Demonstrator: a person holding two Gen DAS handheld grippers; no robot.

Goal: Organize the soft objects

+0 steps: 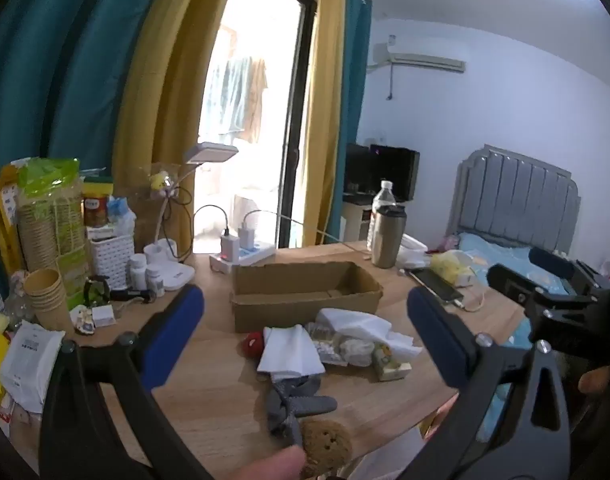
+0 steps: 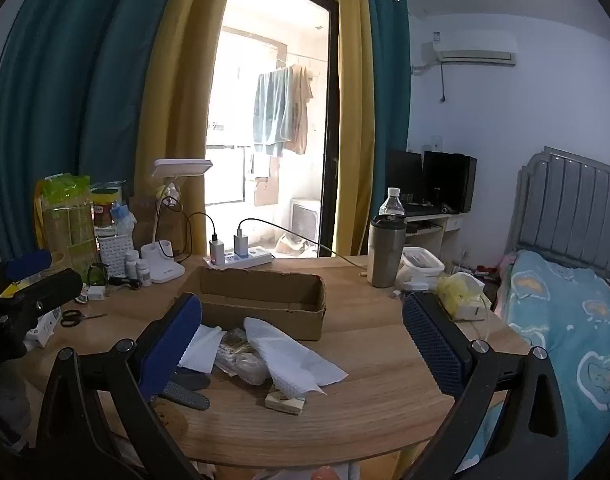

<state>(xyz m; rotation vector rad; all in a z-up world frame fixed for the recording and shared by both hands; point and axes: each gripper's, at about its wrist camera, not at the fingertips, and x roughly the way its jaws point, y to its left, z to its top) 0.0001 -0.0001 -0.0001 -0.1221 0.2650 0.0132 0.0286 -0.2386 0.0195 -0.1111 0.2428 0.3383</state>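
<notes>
Fingers of both grippers spread wide above table-edge soft pile

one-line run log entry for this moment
left gripper: open | right gripper: open | cardboard box: looks empty | soft pile: on table, ungrasped

worktop: matt pale wood grain
box: rough brown cardboard
tumbler: brushed metal
sock: grey knit cloth

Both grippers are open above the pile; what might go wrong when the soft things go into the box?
The white tissue sheets overlap the clear plastic packet, so one grasp may drag both. The grey patterned sock lies near the wooden table's front edge and could slide off.
</notes>
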